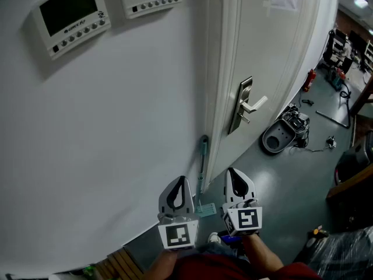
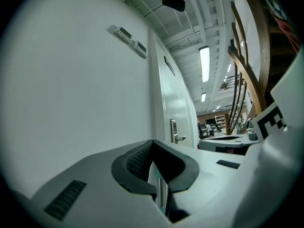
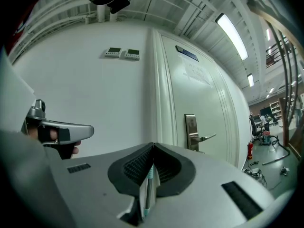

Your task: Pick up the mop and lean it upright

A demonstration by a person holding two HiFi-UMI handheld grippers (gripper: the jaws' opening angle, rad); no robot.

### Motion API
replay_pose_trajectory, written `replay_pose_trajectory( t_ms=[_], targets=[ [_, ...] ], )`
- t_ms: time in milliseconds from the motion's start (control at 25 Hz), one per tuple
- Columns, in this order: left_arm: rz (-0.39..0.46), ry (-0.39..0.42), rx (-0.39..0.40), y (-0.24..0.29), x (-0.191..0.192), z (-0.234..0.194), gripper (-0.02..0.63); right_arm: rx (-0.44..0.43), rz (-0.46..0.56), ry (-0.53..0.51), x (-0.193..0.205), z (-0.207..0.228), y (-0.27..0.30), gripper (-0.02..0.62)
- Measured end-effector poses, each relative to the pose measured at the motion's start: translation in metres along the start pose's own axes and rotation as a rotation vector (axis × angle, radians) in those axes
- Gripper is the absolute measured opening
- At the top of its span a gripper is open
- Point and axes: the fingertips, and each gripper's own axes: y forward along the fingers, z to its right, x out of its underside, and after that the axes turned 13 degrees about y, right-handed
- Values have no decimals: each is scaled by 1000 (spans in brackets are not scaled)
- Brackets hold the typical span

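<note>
**Item: mop**. It stands near upright, its handle leaning where the white wall meets the door frame. The lower end drops out of sight between the two grippers. A teal tag hangs near the handle's lower part.

**Item: left gripper**. Its fingers are pressed together at the tips and clamp nothing. It sits just left of the handle, apart from it.

**Item: right gripper**. Its fingers are likewise closed tip to tip and empty. It sits just right of the handle, apart from it.

**Step in hand:** by judgement the leaning is done, since the mop rests unaided against the wall and neither gripper touches it. The next move calls only for drawing both grippers straight back without brushing the handle. A knock sideways could slide it along the smooth wall.

**Views compared:**
- The head view alone shows the handle's full lean, the gap on each side of it, the door handle and the two wall panels.
- The right gripper view alone shows a thin grey-and-teal length of the handle through the slit below the closed tips, and a hand on the other gripper's trigger.
- The left gripper view shows a paler sliver in its slit, and the right gripper's marker cube close by.
</note>
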Motion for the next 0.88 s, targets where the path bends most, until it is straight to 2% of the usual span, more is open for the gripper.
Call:
replay_pose_trajectory(
  t_ms=[160,320,880],
  targets=[
    [-4,-9,0,1,0,0,15,5,-24,-63,-1,-3,1,17],
    [-3,-9,-2,2,0,1,15,-21,-12,-49,4,-4,-2,17],
    [-20,9,-5,-3,5,3,15,-29,-7,-36,2,-6,-5,17]
  ],
)
